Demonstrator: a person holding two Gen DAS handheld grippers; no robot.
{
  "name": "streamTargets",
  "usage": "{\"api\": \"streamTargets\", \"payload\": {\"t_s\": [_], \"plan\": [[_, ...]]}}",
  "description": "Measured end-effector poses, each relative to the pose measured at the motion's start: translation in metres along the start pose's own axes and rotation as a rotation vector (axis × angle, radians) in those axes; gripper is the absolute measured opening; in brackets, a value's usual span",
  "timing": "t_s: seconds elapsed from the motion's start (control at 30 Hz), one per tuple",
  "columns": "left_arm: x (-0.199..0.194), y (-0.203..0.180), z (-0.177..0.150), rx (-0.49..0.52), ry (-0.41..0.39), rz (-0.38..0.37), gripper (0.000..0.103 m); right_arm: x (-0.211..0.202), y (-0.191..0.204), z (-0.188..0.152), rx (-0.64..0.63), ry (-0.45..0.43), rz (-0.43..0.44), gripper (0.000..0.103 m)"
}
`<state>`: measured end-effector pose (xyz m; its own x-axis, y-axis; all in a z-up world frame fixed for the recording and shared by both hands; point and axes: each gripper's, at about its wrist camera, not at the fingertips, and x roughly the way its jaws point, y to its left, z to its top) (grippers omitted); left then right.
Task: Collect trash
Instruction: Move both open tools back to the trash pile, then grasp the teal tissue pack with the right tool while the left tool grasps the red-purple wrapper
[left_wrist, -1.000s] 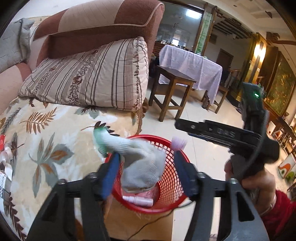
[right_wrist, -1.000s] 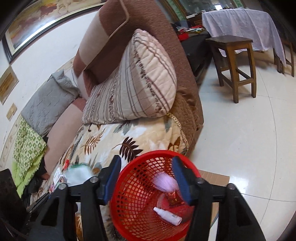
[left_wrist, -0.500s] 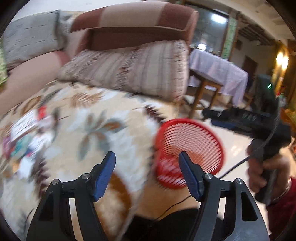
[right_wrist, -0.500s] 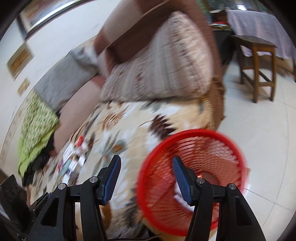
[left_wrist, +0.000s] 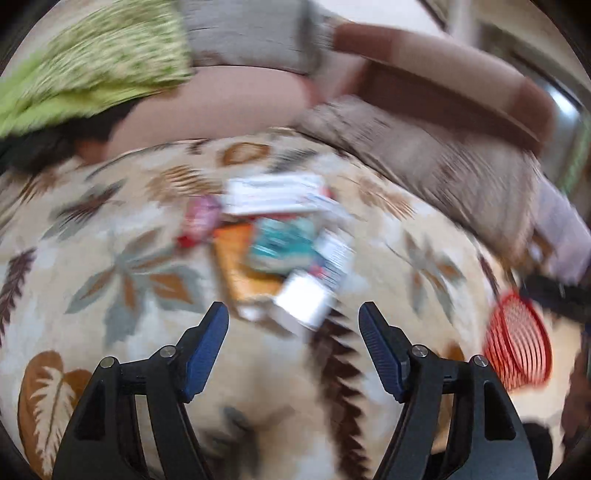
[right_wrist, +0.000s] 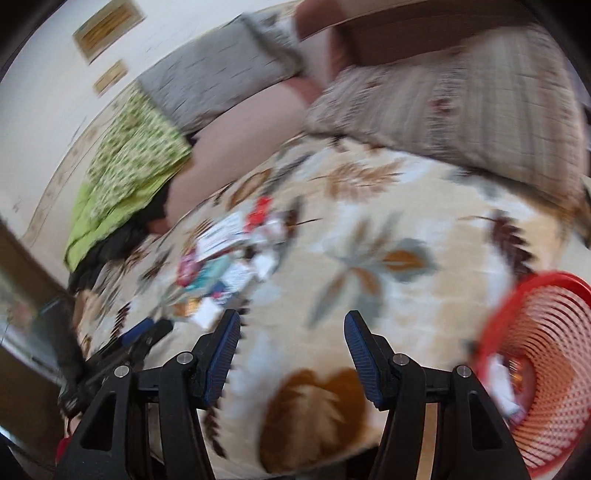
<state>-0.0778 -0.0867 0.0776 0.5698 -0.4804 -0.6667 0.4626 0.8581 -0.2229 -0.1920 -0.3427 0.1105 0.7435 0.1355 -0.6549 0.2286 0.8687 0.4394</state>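
Note:
A blurred pile of trash lies on the leaf-patterned sofa cover: white cartons, a teal packet, an orange wrapper, a red-pink piece. My left gripper is open and empty, just short of the pile's near edge. The same trash pile shows left of centre in the right wrist view. My right gripper is open and empty above the bare cover, to the pile's right. The red mesh basket sits at the sofa's right end, and the basket holds some white items.
A striped cushion and a grey cushion lean on the sofa back. A green patterned cloth lies at the far left. The other gripper's black body shows at lower left in the right wrist view.
Both grippers swung left from the red basket toward the trash pile. The grey-white cloth held by the left gripper one second ago is gone from its fingers.

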Motion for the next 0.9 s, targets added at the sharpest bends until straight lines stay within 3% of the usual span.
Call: {"api": "streamTargets", "payload": {"t_s": [0.23, 0.37, 0.57, 0.8, 0.83, 0.87, 0.9], "plan": [[0.013, 0.078, 0.006, -0.215, -0.063, 0.148, 0.072, 0.091, 0.055, 0.026, 0.007, 0.105, 0.114, 0.063], [0.013, 0.111, 0.007, -0.335, -0.073, 0.167, 0.072, 0.147, 0.072, 0.041, 0.014, 0.147, 0.081, 0.063], [0.007, 0.119, 0.009, -0.345, -0.099, 0.184, 0.072, 0.198, 0.093, 0.046, -0.038, 0.195, 0.012, 0.063], [0.007, 0.117, 0.011, -0.331, -0.105, 0.200, 0.072, 0.214, 0.130, 0.032, -0.266, 0.171, -0.065, 0.062], [0.007, 0.117, 0.011, -0.327, -0.105, 0.203, 0.072, 0.214, 0.131, 0.031, -0.296, 0.172, -0.068, 0.059], [0.007, 0.117, 0.011, -0.327, -0.106, 0.206, 0.072, 0.214, 0.133, 0.028, -0.327, 0.174, -0.071, 0.032], [0.007, 0.117, 0.011, -0.329, -0.107, 0.205, 0.072, 0.214, 0.131, 0.028, -0.323, 0.172, -0.068, 0.028]]}}
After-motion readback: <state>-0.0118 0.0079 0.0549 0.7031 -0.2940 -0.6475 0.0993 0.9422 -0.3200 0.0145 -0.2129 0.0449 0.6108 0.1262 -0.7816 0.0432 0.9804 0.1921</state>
